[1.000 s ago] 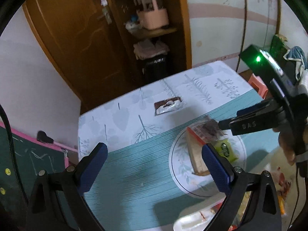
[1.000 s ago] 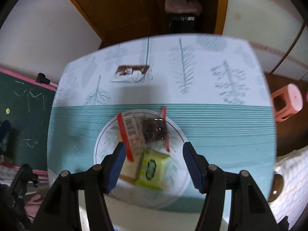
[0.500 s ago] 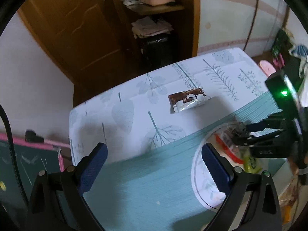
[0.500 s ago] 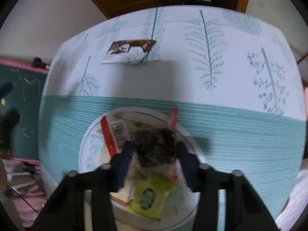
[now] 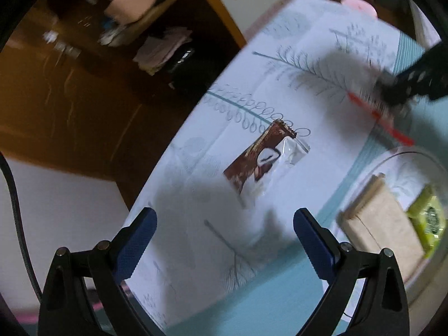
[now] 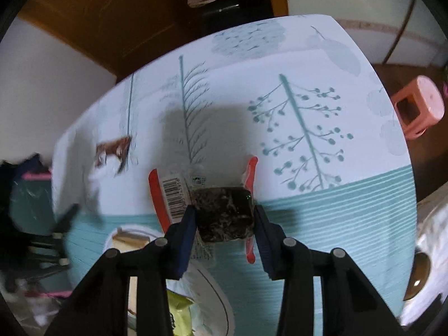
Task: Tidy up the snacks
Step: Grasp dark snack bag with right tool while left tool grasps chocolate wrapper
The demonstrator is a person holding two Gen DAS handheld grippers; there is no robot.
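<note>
My right gripper (image 6: 222, 224) is shut on a clear packet with red edges and a dark brown block inside (image 6: 224, 212), and holds it above the table, off the plate; the packet also shows blurred in the left wrist view (image 5: 378, 103). My left gripper (image 5: 224, 240) is open and empty, hovering just short of a brown-and-white chocolate wrapper (image 5: 260, 159) lying on the white part of the tablecloth; the wrapper shows in the right wrist view (image 6: 112, 151) too. A white plate (image 5: 392, 156) holds a tan packet (image 5: 380, 218) and a green packet (image 5: 428, 218).
The table has a white leaf-print and teal striped cloth (image 6: 350, 224). A pink stool (image 6: 417, 109) stands off the table's right side. A wooden door and shelves (image 5: 84, 70) are behind the table. A chalkboard and clutter (image 6: 25, 196) lie to the left.
My right gripper closed on the dark packet and lifted it off the plate toward the table's middle. My left gripper moved forward and tilted toward the chocolate wrapper.
</note>
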